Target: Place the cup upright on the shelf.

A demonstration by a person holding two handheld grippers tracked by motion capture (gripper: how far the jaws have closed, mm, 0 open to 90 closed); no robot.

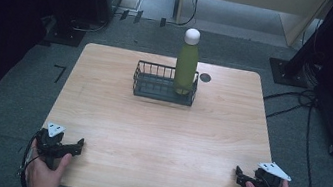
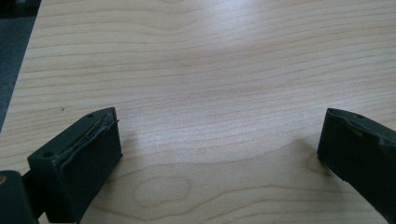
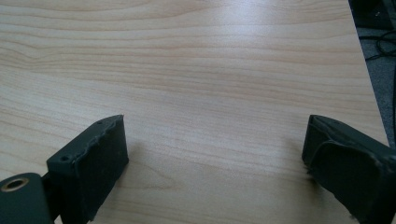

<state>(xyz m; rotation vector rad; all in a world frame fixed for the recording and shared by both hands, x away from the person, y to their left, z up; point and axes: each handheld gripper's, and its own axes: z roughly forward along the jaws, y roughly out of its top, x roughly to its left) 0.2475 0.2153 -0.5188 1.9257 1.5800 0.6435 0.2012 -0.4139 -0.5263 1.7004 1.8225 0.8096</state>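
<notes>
Wooden counter (image 1: pixel 157 137) is overlooked by the left gripper (image 2: pixel 219 140) and right gripper (image 3: pixel 215 149), both held wide open and empty.

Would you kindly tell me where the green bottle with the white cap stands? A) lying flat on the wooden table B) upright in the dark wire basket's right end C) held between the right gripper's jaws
B: the green bottle stands upright inside the dark wire basket, at its right end.
</notes>
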